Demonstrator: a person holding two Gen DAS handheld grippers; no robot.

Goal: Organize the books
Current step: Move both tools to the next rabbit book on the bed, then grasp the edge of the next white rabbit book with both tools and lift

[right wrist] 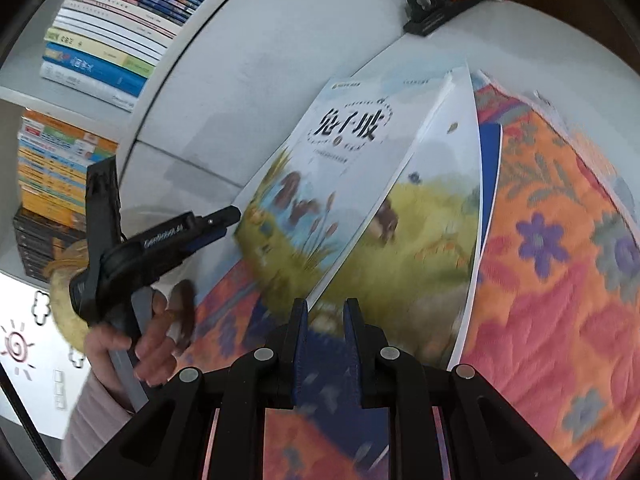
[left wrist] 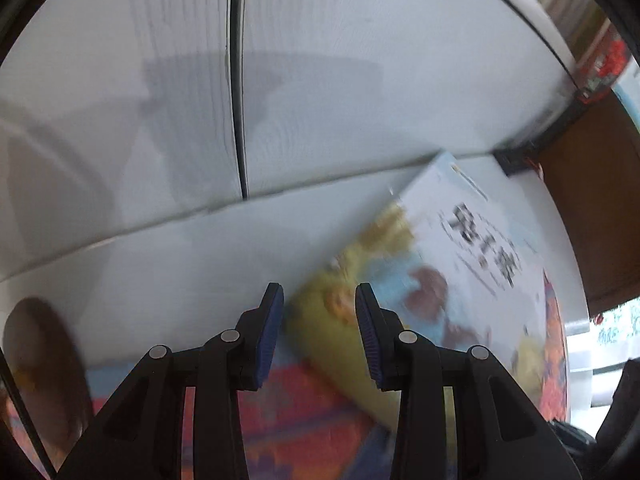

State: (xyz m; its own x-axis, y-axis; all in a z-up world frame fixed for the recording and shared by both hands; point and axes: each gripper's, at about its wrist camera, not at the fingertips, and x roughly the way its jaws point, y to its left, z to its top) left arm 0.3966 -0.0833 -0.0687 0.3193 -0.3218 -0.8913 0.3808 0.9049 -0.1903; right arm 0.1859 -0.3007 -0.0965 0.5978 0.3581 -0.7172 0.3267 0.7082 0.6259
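White table (right wrist: 280, 64): fills the ground ahead of both claws, with a white wall panel (left wrist: 360, 80) rising behind it in the left wrist view.

Floral cloth (right wrist: 552, 264): orange and pink with purple flowers, spread under and to the right of the right claw, beneath the books.

Shelves (right wrist: 100, 40): far to the upper left of the right claw, holding stacked rows of books.

Book (right wrist: 344, 168): a picture book with a pale cover, black title characters and a meadow scene. It lies flat on the cloth and table just ahead of the right claw, its near corner touching or close to the fingertips. A second book (right wrist: 436, 240) with a similar meadow cover lies under it, shifted right. In the left wrist view the same top book (left wrist: 460, 248) lies ahead and to the right of the left claw.

Left claw (right wrist: 236, 216): held by a hand (right wrist: 152, 340), tips near the book's left edge; jaws part-open, grasping nothing.

Right claw (right wrist: 326, 304): jaws narrowly apart, nothing visibly pinched between the blue pads (right wrist: 352, 344).
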